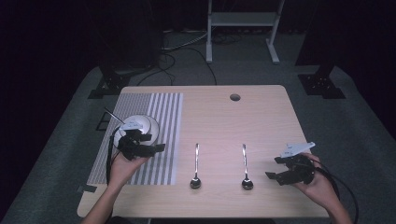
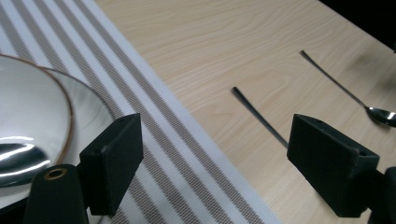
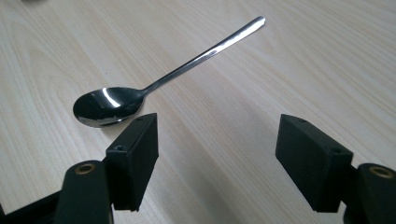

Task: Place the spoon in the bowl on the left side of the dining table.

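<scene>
A white bowl (image 1: pixel 145 124) with a thin brown rim (image 2: pixel 70 112) sits on a grey-and-white striped placemat (image 1: pixel 166 116) at the table's left. My left gripper (image 1: pixel 153 143) hovers over the bowl's near right edge, open with nothing between its jaws (image 2: pixel 217 140). Two metal spoons lie side by side on the bare wood, handles pointing away: the left spoon (image 1: pixel 196 168) (image 2: pixel 259 116) and the right spoon (image 1: pixel 245 168) (image 2: pixel 355 95). My right gripper (image 1: pixel 274 168) is held just right of the right spoon (image 3: pixel 154 86), open and empty (image 3: pixel 219 135).
The wooden table (image 1: pixel 219 116) has a round cable hole (image 1: pixel 235 97) near its far edge. Behind it stand a white frame (image 1: pixel 243 28), black stand feet (image 1: pixel 322 86) and cables (image 1: pixel 187 46) on the grey floor.
</scene>
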A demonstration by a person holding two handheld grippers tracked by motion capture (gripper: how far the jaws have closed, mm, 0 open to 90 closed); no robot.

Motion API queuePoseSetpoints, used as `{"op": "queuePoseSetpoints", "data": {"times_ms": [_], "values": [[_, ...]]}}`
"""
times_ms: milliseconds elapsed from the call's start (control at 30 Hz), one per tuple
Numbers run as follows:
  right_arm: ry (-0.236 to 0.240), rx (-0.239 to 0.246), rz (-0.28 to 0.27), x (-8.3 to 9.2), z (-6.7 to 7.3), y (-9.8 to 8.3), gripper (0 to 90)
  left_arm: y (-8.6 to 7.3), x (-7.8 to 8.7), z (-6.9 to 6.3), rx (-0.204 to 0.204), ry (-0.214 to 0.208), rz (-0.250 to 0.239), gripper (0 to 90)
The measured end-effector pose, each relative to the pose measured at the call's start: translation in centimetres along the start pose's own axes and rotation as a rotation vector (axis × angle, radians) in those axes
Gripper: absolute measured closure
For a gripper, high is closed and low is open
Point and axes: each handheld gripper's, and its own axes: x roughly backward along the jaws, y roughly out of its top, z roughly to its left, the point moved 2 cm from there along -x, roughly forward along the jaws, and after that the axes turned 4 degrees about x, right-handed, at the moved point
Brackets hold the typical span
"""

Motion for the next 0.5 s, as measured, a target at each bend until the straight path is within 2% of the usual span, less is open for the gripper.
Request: {"op": "queuePoseSetpoints", "data": {"times_ms": [300,367,433,500], "values": [[-0.011,-0.033,-0.048,0.4,0.8,-1.0,28.8,-2.2,-1.4,-2.4,-0.064,-0.002,0.029,17.4],[-0.017,-0.04,-0.062,0.5,0.8,-1.1,28.8,-2.7,-1.7,-2.7,-0.067,-0.008,0.032,17.4],[-0.025,-0.046,-0.082,0.7,1.0,-1.3,28.9,-3.1,-1.8,-3.0,-0.056,-0.033,0.035,17.5],[-0.025,-0.052,-0.098,0.8,1.2,-1.6,28.8,-3.6,-1.9,-3.2,-0.06,-0.035,0.037,17.5]]}}
